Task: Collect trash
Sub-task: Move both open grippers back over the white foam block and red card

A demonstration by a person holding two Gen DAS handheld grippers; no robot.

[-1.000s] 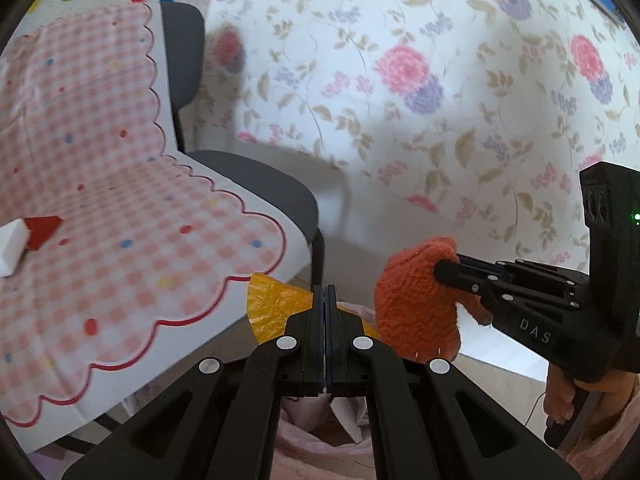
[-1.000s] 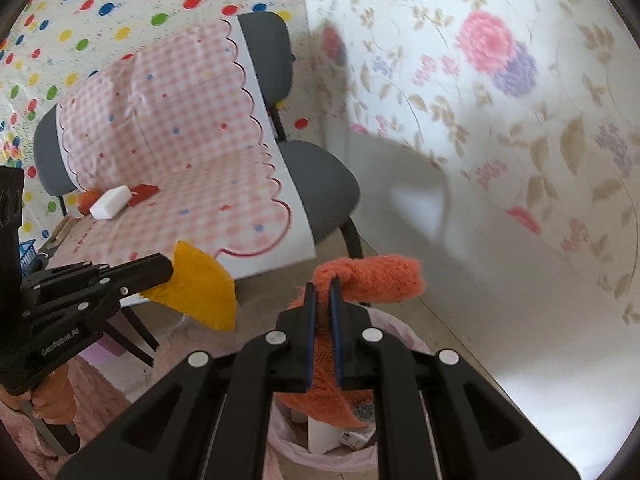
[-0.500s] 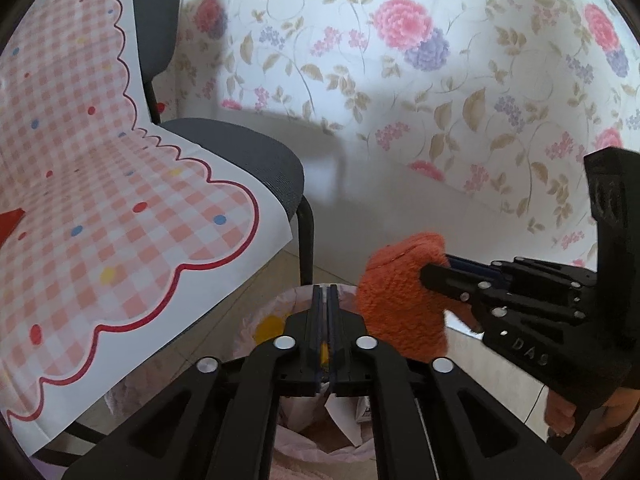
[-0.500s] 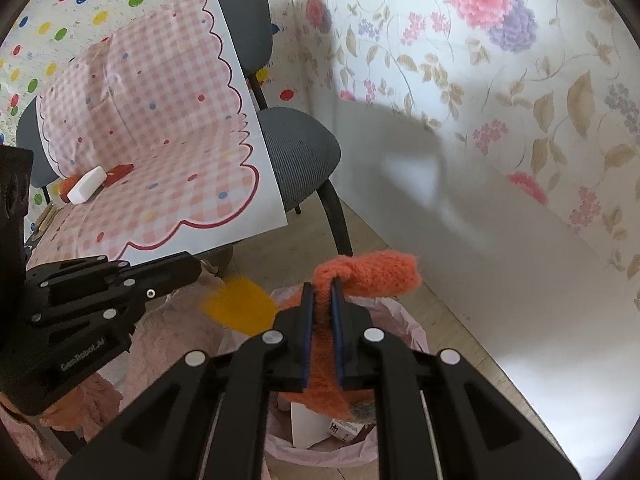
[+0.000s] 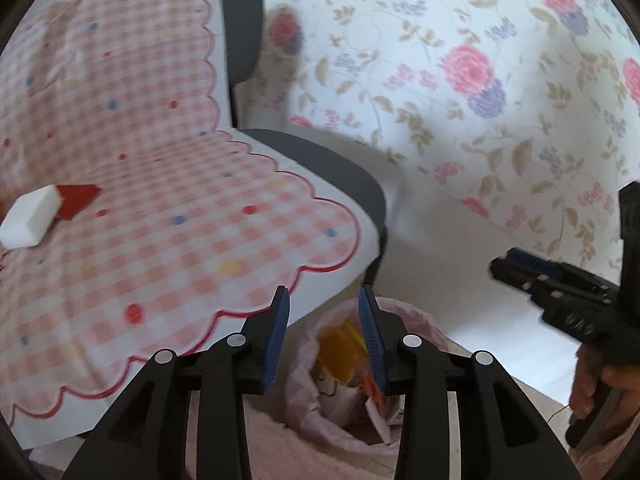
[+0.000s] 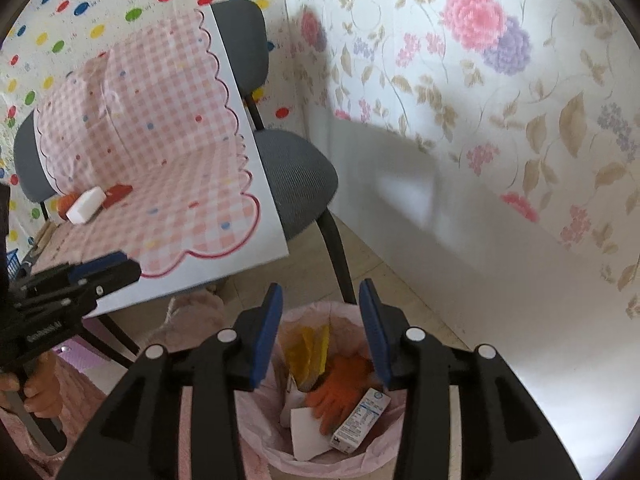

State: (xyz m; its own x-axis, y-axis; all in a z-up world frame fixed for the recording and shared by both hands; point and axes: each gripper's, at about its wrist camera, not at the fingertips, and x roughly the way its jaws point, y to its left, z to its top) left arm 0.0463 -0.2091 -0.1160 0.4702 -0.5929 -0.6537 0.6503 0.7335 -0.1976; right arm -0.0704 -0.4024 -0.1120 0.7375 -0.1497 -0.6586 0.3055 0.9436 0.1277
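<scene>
Hovering over the pink-lined trash bin (image 6: 320, 452), my right gripper (image 6: 320, 332) has its blue-padded jaws spread wide with nothing between them, and my left gripper (image 5: 323, 332) is spread just as wide and equally empty above the same bin's rim (image 5: 416, 316). Inside the bag lie the orange knitted glove (image 6: 340, 388), the crumpled yellow wrapper (image 6: 306, 350), a small white and blue carton (image 6: 362, 420) and a white paper scrap (image 6: 308, 432). Over on the pink checked cloth (image 6: 180, 184) covering the grey chair (image 6: 296, 168), a white rectangular block (image 6: 86, 205) lies touching a flat red piece (image 6: 117, 193).
</scene>
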